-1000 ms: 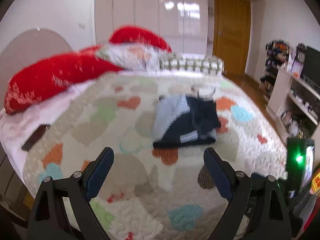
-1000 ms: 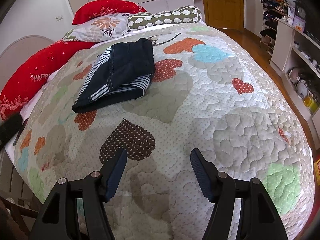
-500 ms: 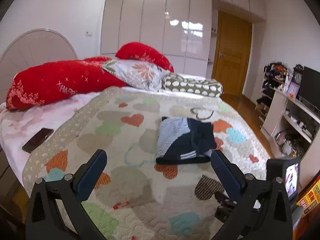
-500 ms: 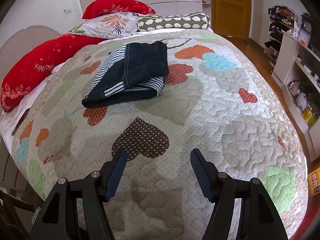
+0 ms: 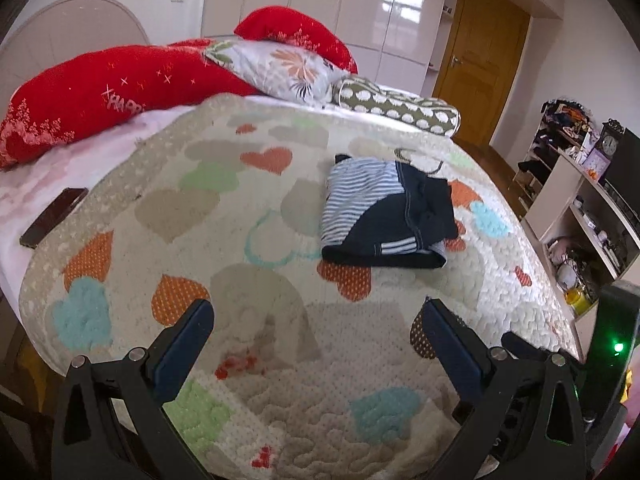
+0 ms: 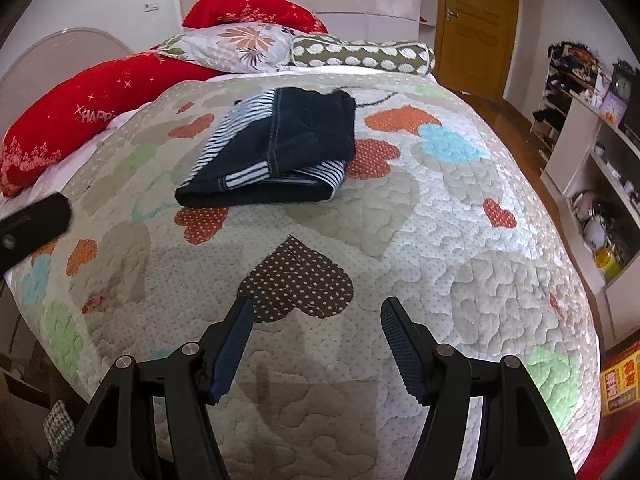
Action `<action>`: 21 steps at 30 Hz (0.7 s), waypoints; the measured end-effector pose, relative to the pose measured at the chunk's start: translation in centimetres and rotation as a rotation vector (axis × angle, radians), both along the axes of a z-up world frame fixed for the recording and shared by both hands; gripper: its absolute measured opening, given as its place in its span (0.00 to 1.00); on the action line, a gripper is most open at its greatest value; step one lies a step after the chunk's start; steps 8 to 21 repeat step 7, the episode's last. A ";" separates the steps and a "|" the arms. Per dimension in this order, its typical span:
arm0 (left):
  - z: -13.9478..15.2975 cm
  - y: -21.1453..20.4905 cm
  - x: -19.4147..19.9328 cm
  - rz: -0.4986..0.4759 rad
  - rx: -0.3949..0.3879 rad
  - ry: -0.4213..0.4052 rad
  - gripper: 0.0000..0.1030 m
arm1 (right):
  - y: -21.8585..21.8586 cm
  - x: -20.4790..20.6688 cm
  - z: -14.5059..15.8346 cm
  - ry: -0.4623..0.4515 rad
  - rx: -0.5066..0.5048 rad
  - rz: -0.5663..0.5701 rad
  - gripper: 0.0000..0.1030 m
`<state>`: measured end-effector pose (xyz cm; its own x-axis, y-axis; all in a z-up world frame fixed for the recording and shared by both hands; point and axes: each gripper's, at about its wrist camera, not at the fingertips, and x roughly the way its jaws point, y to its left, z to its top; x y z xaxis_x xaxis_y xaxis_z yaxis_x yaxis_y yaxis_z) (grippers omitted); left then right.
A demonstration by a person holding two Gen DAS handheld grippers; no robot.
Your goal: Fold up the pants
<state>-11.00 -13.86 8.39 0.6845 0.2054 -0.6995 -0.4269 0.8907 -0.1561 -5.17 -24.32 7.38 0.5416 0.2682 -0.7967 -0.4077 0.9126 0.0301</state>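
Nearest, the left claw (image 5: 312,332) and right claw (image 6: 316,330) are held open and empty above a heart-patterned quilt (image 6: 440,240). Folded pants (image 6: 276,148) lie mid-bed; pillows (image 6: 240,44), wardrobe (image 5: 360,12) and door (image 6: 476,20) are seen beyond.

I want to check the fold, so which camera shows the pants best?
The right wrist view: the folded pants appear larger and sharper there, with the stacked edges facing the camera on the quilt. The left wrist view shows them whole but smaller and farther off.
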 end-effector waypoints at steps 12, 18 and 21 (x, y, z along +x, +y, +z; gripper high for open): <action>-1.2 -0.1 0.6 -0.021 -0.015 0.048 1.00 | 0.9 0.7 0.5 -0.013 -0.022 0.020 0.73; -1.2 -0.1 0.6 -0.021 -0.015 0.048 1.00 | 0.9 0.7 0.5 -0.013 -0.022 0.020 0.73; -1.2 -0.1 0.6 -0.021 -0.015 0.048 1.00 | 0.9 0.7 0.5 -0.013 -0.022 0.020 0.73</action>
